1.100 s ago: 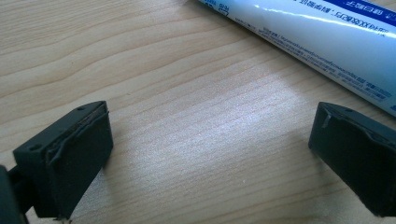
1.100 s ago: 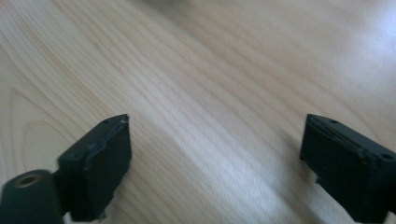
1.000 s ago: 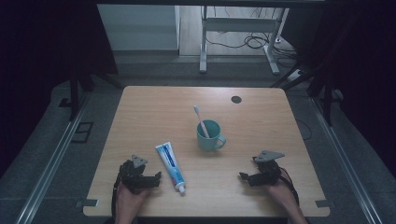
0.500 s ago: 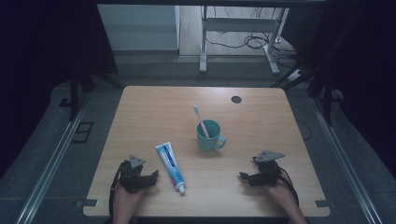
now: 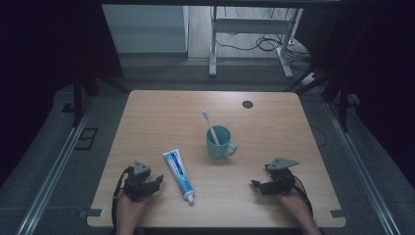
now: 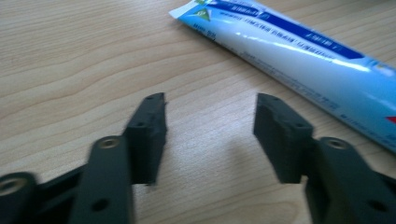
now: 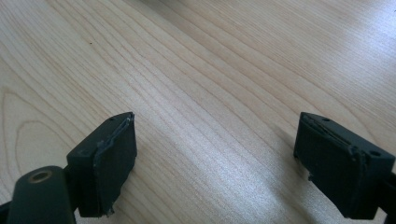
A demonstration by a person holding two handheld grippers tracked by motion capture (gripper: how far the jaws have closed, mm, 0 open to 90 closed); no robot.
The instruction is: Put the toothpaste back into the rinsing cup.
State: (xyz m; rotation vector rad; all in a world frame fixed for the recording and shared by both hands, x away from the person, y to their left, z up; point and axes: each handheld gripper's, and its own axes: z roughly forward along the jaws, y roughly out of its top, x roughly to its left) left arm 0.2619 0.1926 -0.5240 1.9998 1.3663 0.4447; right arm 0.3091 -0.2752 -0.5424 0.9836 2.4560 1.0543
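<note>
My left tongs (image 5: pixel 155 182) rest low on the near left of the tabletop (image 5: pixel 161 112), tips turned toward the toothpaste tube (image 5: pixel 178 174) that lies flat just beside them. Their jaws have just been closing and now stand about half spread, with only bare wood between them; in the left gripper view the toothpaste tube (image 6: pixel 299 56) runs across the upper right, past the tip of the right-hand jaw and not touching it. I judge I am narrowing the gap to suit a slim tube before I slide in, since a wide spread would only nudge it away.

The tube lies aslant, cap toward my edge of the tabletop and flat crimped end pointing away, so its long side faces my left tongs, which makes a pinch across the body the easy way in.

My right tongs (image 5: pixel 257 185) sit at the near right, well apart from everything, jaws spread wide over bare wood in the right gripper view (image 7: pixel 215 158). I keep them parked there as the free hand.

The green cup (image 5: pixel 219 143) stands upright near the middle, handle toward the right, with a toothbrush (image 5: pixel 211 126) leaning in it, head up, so the brush is ready to lift out.
</note>
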